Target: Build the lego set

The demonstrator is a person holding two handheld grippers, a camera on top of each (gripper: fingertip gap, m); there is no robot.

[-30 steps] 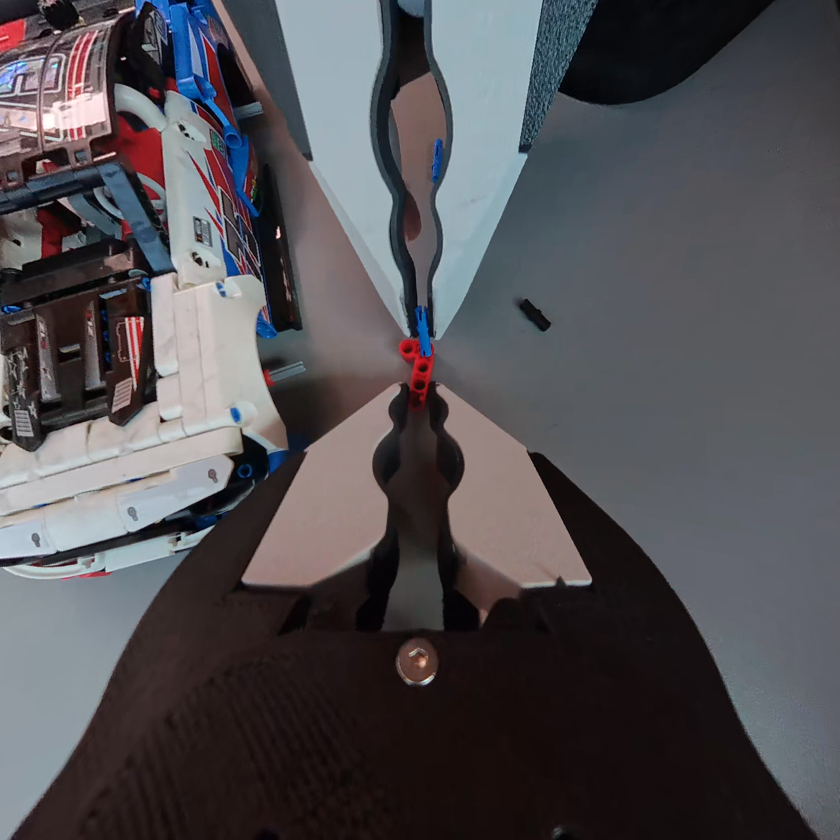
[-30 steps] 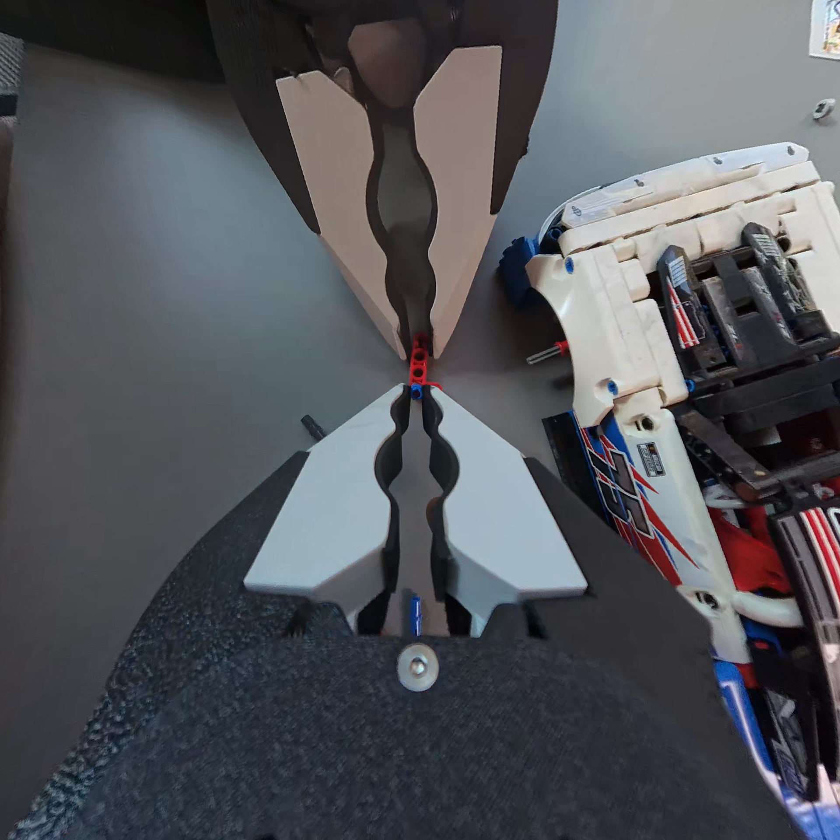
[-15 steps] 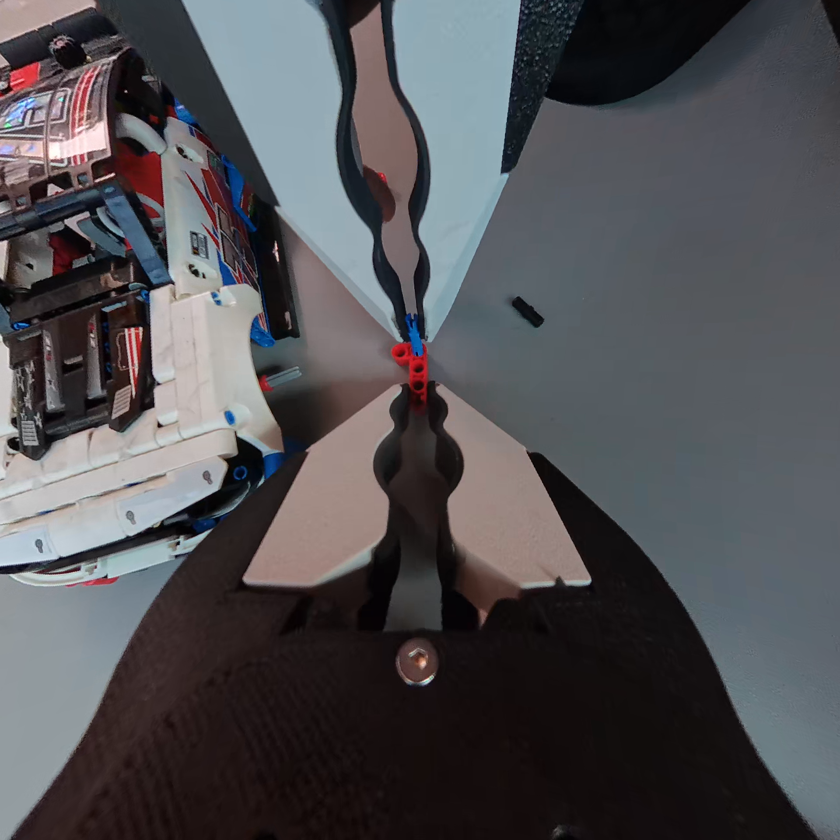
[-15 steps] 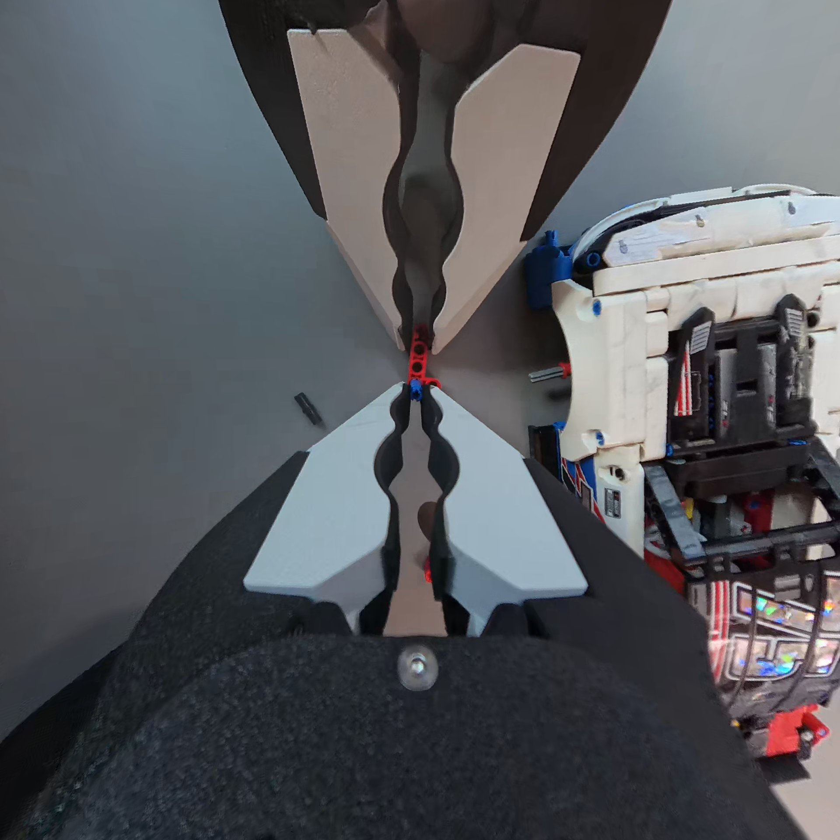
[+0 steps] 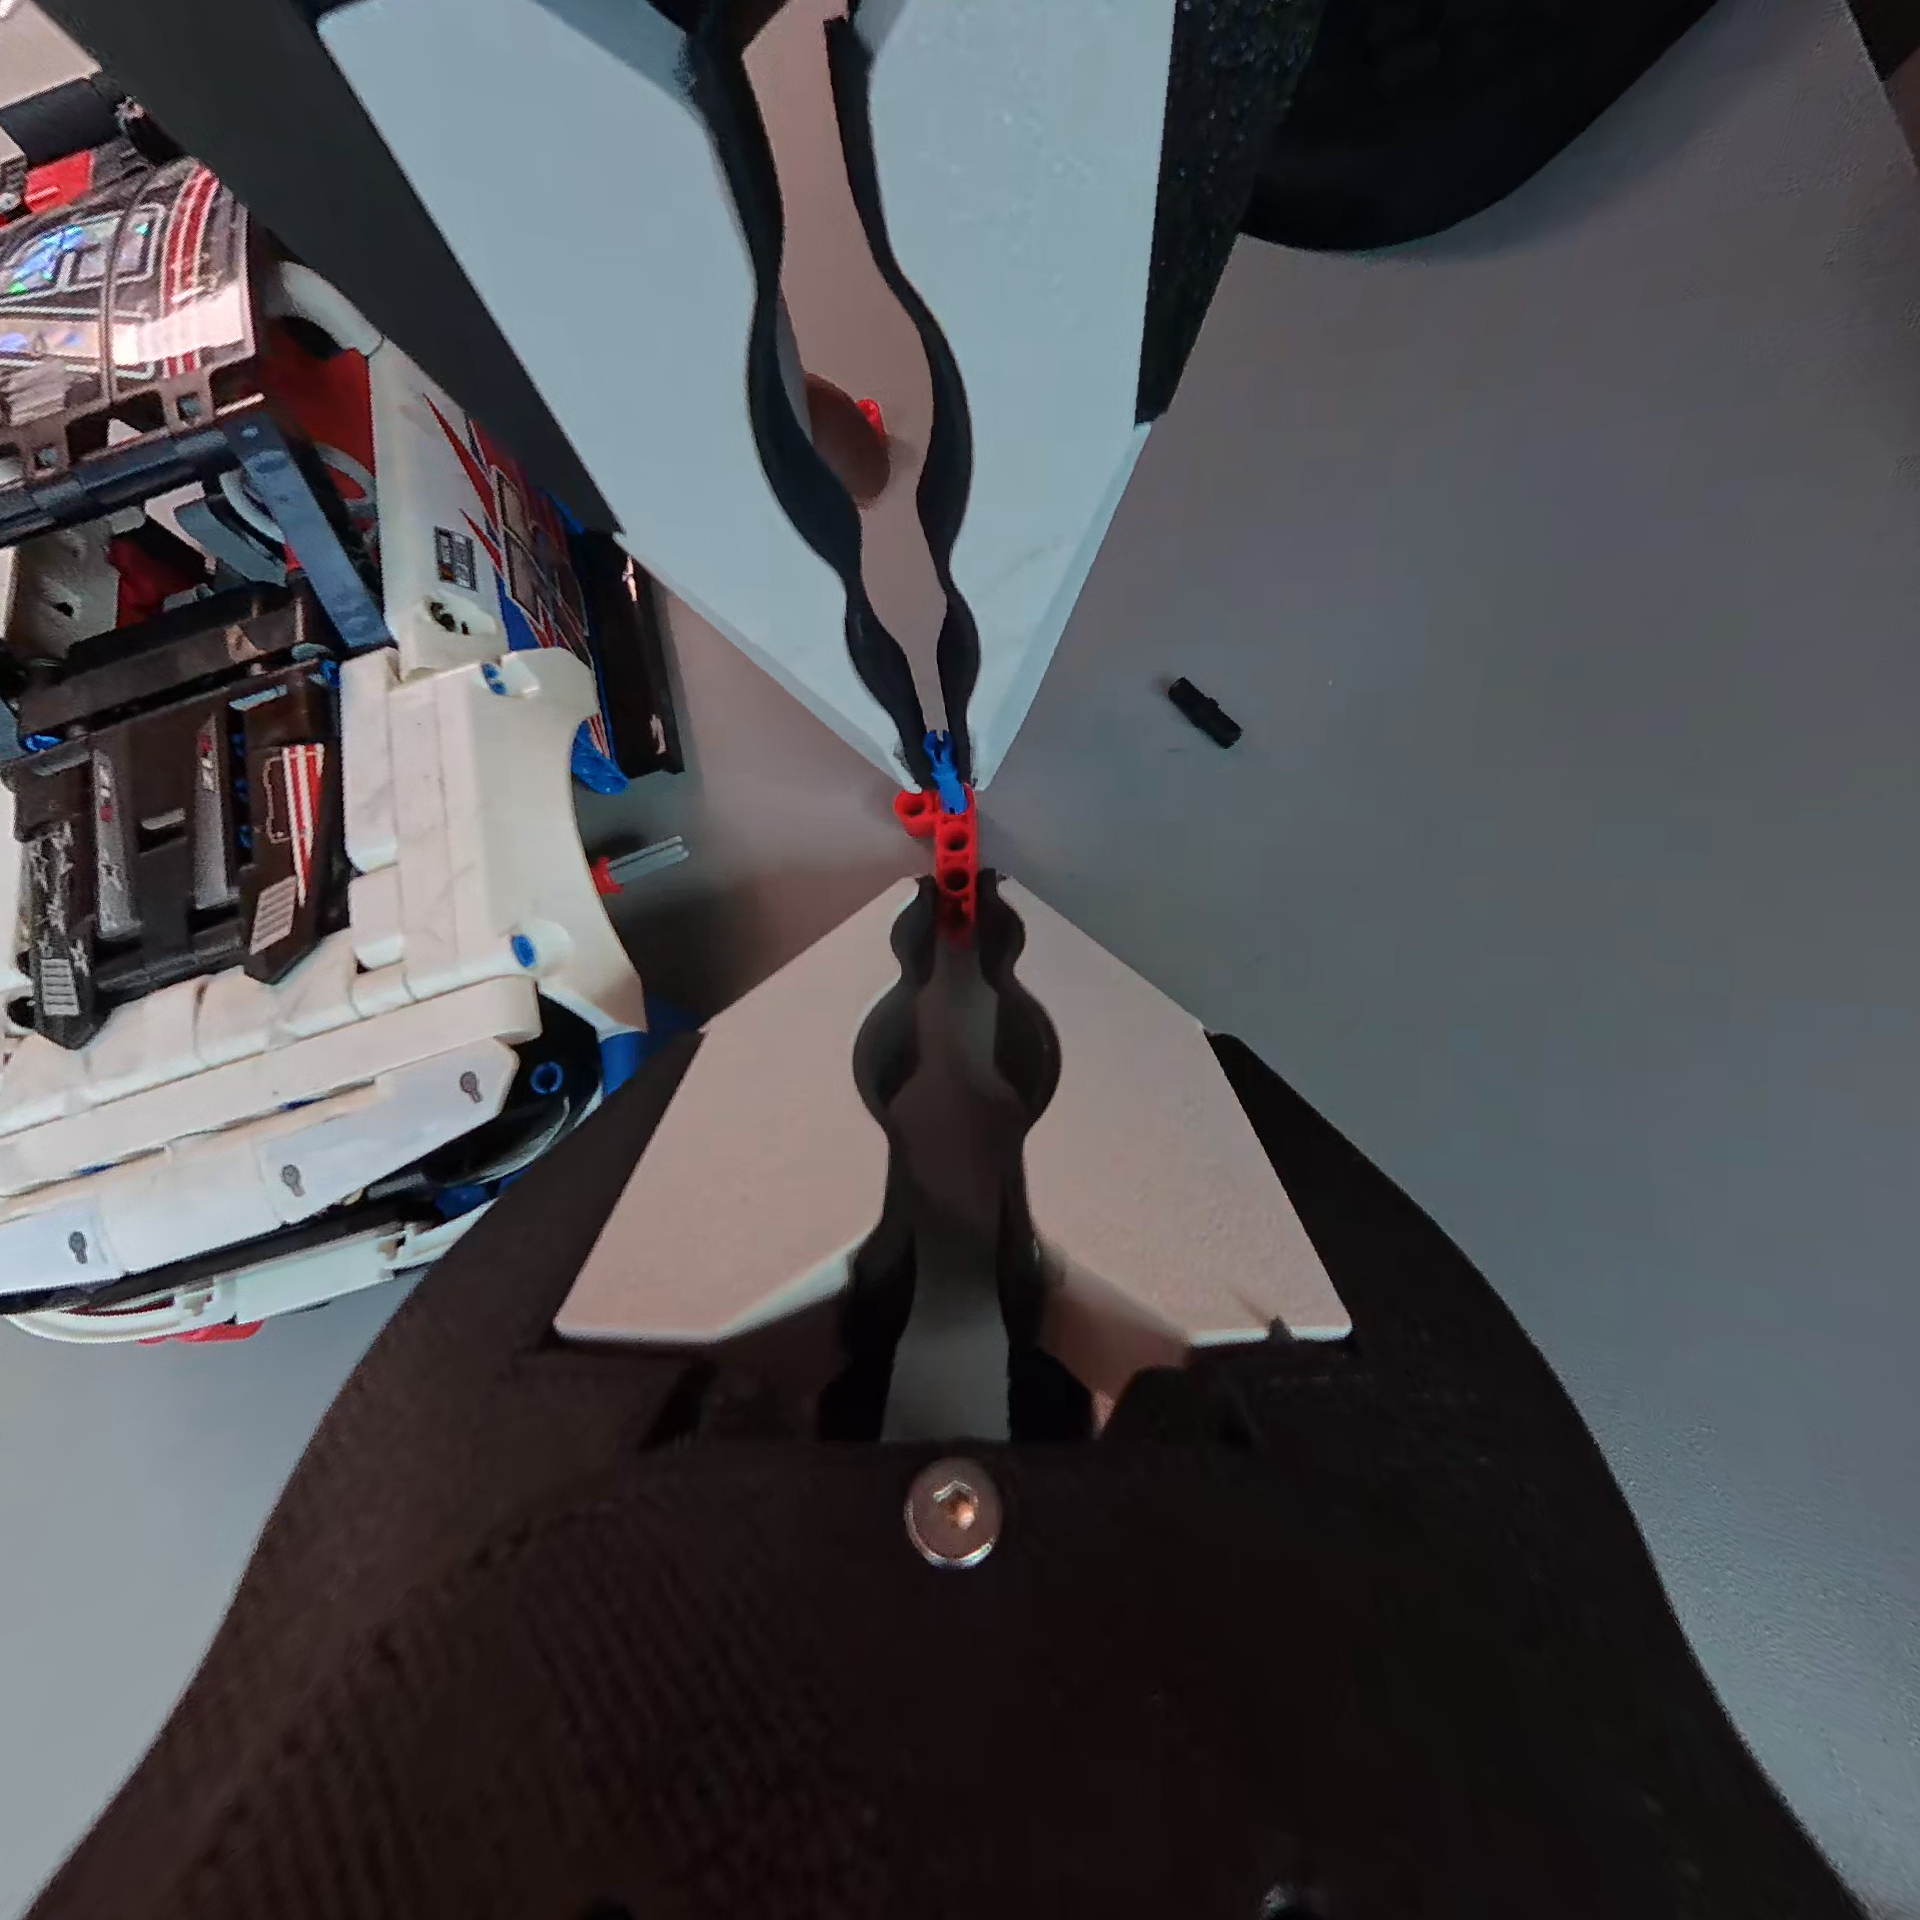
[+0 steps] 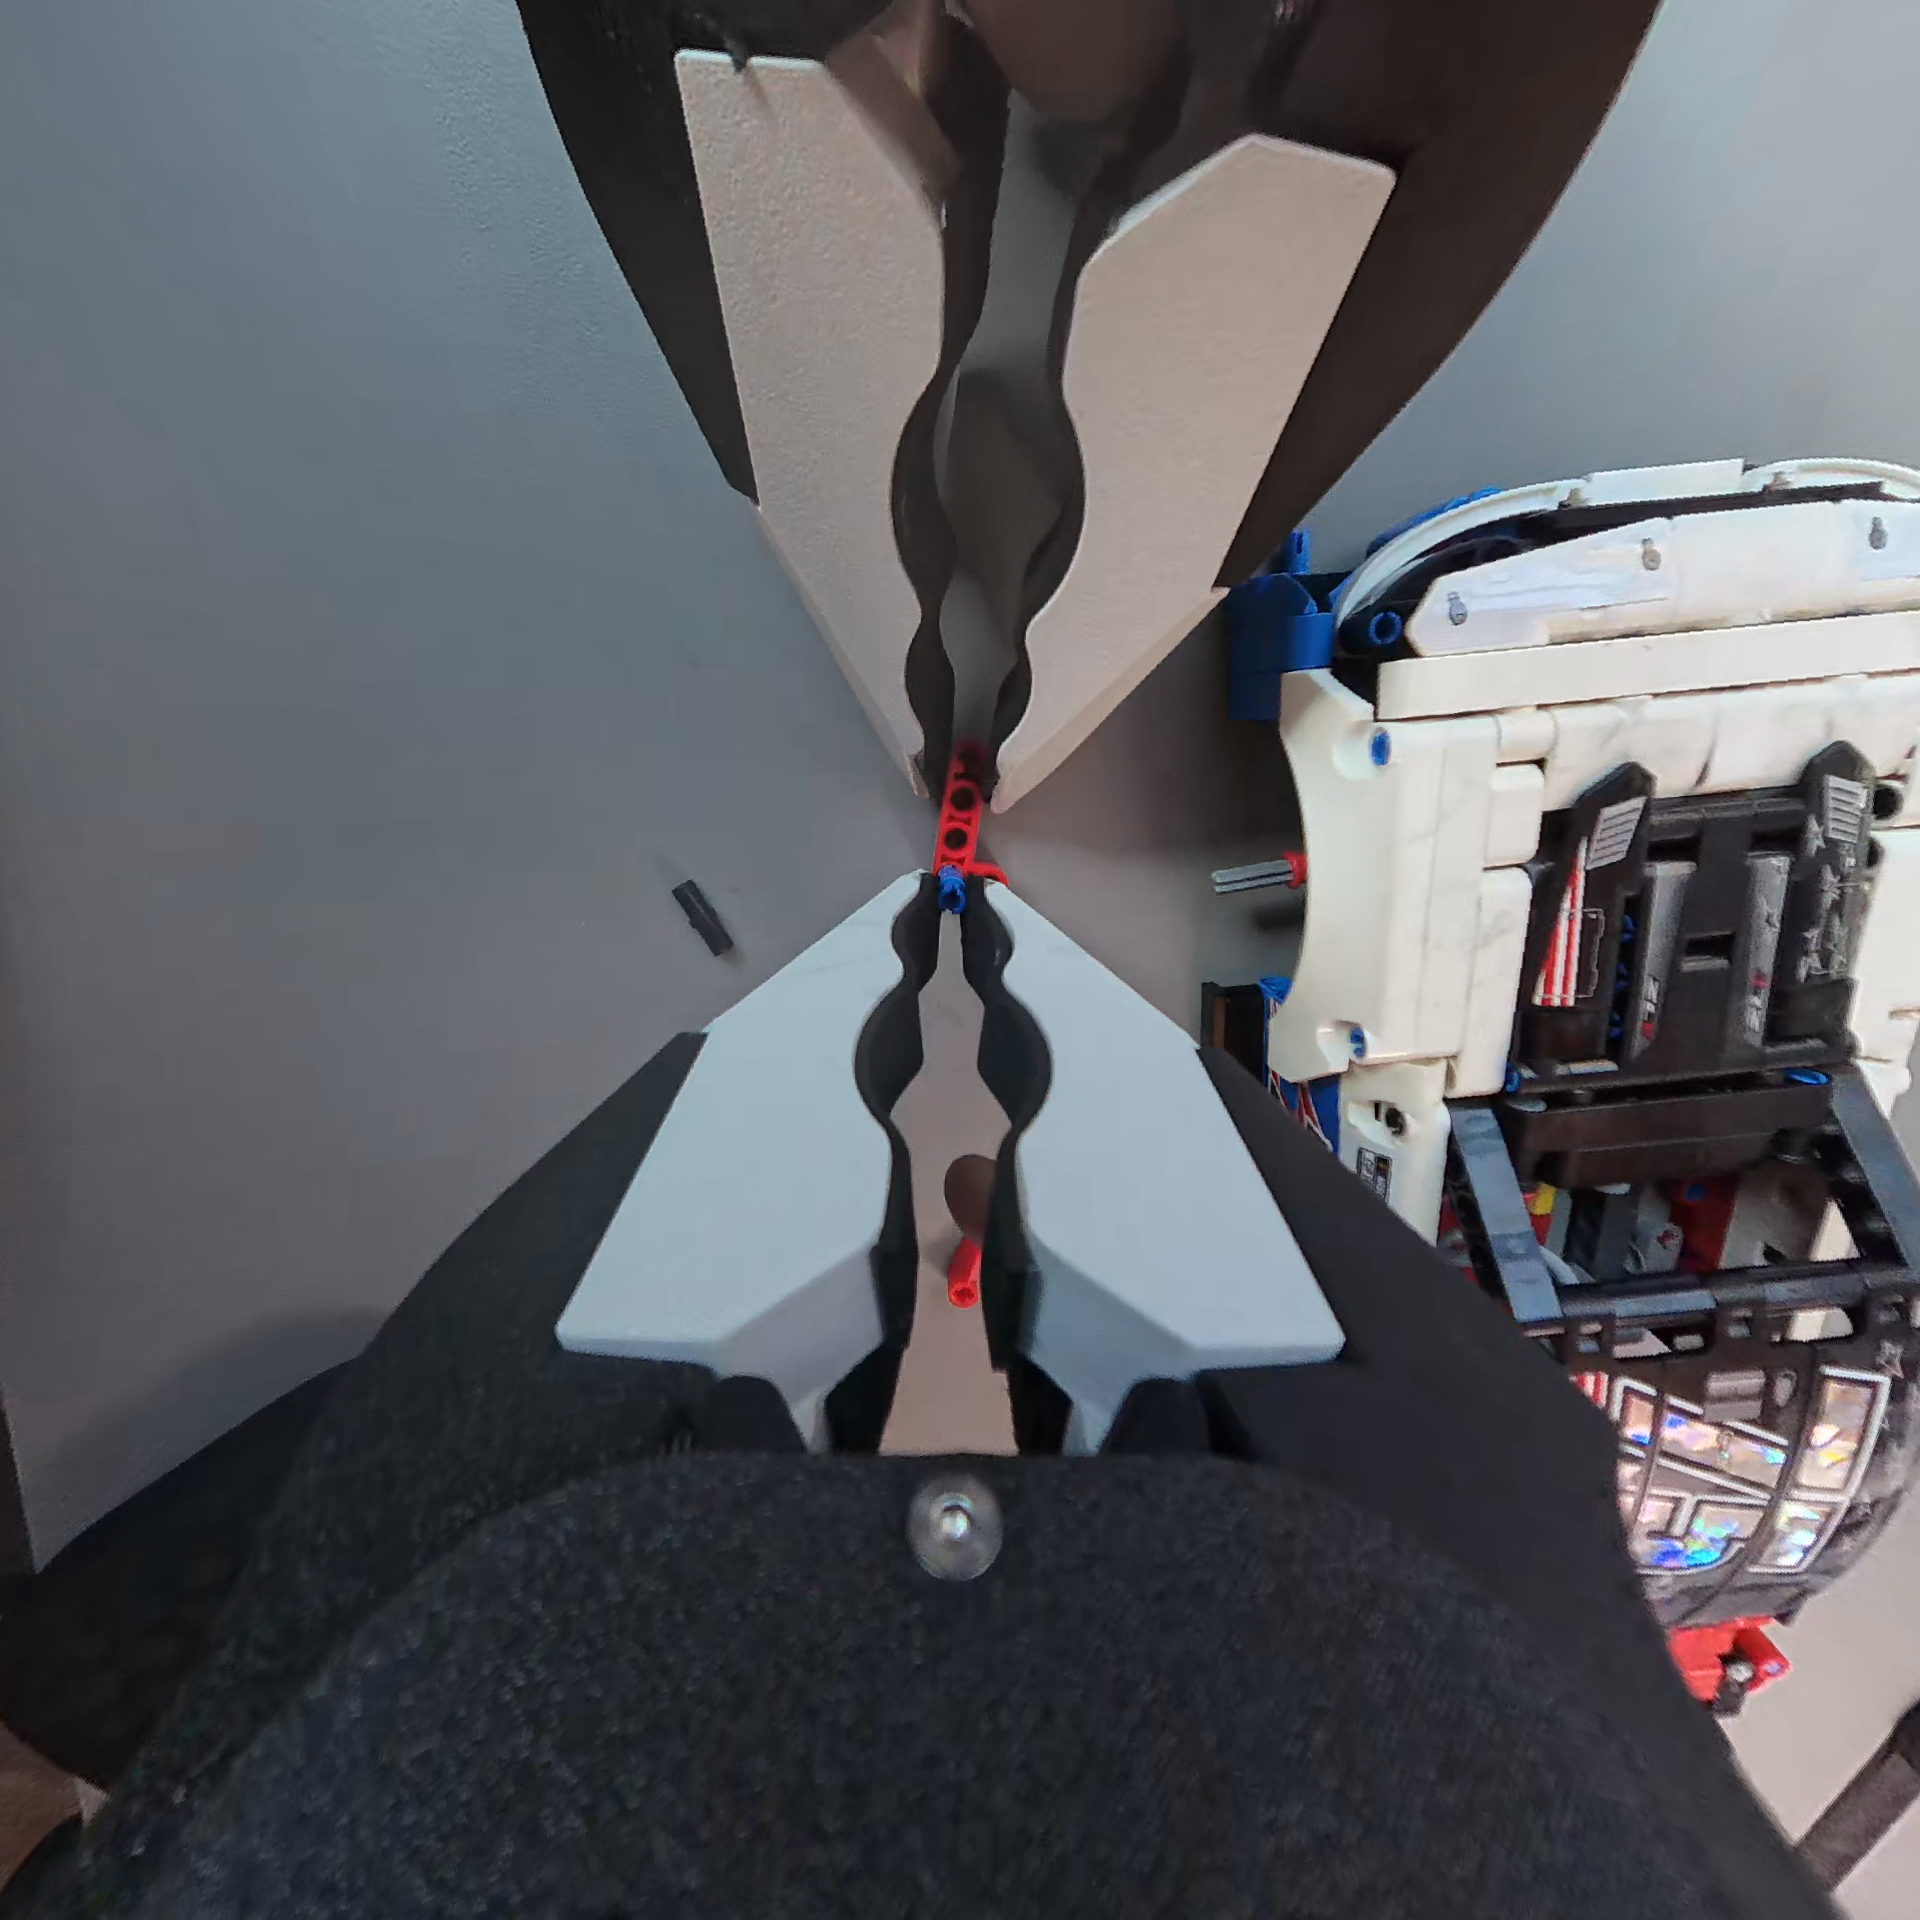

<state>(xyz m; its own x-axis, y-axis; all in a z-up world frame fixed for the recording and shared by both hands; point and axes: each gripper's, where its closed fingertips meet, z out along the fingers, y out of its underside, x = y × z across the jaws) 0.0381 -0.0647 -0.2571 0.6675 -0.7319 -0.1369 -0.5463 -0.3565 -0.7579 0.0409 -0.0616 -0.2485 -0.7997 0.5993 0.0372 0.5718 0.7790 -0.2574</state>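
A: What takes up the most room?

B: The grey table (image 5: 1558, 935), and on it the white, blue and red car (image 5: 312, 935), off to the left in the left wrist view and to the right in the right wrist view (image 6: 1558, 935).

A: And the tongs?

B: They meet tip to tip above the table, just beside the car. The left gripper (image 5: 954, 904) is pressed together on one end of a red beam (image 5: 956, 847). The right gripper (image 6: 951, 902) faces it from the far side, pinching a blue pin (image 6: 949, 886) that sits in the beam's other end.

A: Does the right wrist view agree?

B: Yes. There the beam (image 6: 958, 821) runs from the left gripper's tips (image 6: 961, 774) to the pin in the right one's.

A: Any loose bits?

B: A small black pin (image 5: 1203, 713) lies on the table, apart from the grippers on the side away from the car. A grey axle (image 5: 644, 862) with a red end sticks out of the car's side.
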